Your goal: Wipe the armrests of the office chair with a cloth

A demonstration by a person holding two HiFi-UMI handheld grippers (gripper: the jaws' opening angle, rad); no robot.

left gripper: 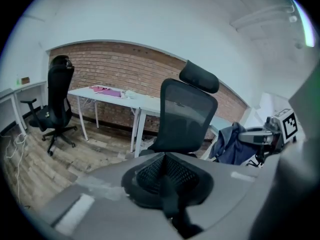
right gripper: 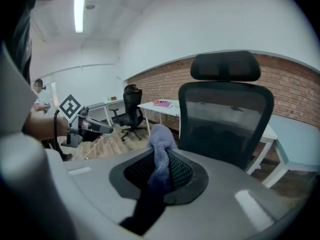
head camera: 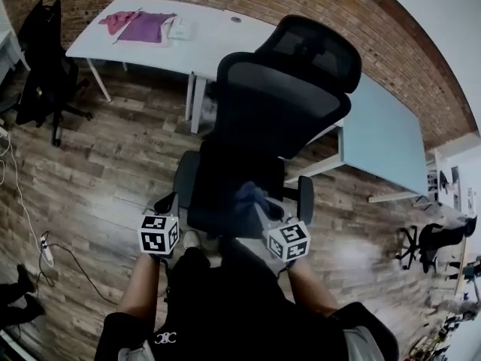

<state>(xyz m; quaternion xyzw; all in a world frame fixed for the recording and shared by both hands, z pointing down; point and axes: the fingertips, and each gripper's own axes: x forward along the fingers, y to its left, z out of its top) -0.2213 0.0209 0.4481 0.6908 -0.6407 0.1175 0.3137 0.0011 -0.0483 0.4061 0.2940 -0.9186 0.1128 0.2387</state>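
Right gripper [head camera: 261, 207] is being squeezed closed on the cloth [head camera: 248, 195], which is hanging bunched and blue-grey over the office chair [head camera: 278, 104] seat, near the nearer armrest [head camera: 305, 198]. Left gripper [head camera: 167, 203] is being carried closed, probably empty. For a decent wipe, the cloth should be getting flattened onto the pad and dragged along its length.

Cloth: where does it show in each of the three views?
Head view: cloth low centre, over the chair seat.
Left gripper view: right of centre, hanging beside the chair.
Right gripper view: centre, clamped in the right gripper.
Shared landmark: the office chair's black backrest.
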